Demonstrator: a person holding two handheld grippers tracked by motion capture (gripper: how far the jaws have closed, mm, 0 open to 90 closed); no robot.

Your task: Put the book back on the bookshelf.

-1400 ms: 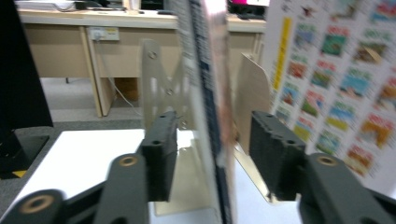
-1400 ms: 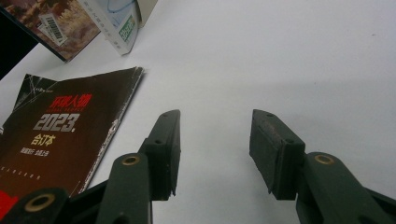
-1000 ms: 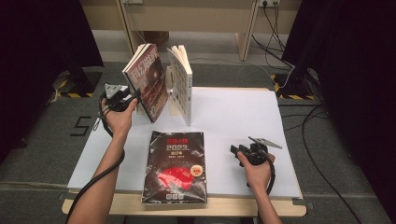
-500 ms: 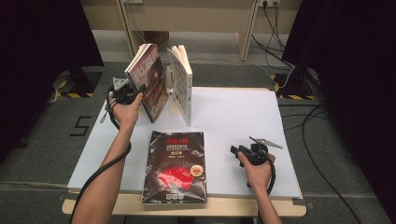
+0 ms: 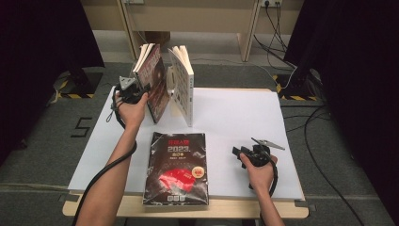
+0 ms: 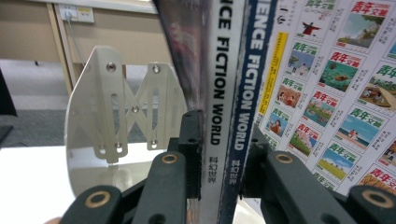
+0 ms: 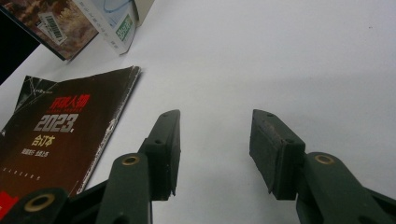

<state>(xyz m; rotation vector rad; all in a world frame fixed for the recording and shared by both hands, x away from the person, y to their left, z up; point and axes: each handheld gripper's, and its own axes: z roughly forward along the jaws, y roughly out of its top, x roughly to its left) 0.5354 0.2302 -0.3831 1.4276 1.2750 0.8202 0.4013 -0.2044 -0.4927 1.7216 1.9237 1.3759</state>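
Magazines upright by bookend — L gripper just clamped two spines; R gripper agape, empty.

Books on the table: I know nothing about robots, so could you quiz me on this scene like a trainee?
1. Multiple choice: what sits between the jaws of the left claw? A) a cup B) the spines of two standing magazines C) a cable
2. True or false: the right claw grips the flat black book.
3. Which English words run down those spines?

Key
1. B. The jaws have just been closing, and the pads now press the spines from both sides.
2. False. It is open over bare table, with the book off to one side.
3. "Fiction World", after a partly cut-off first word.
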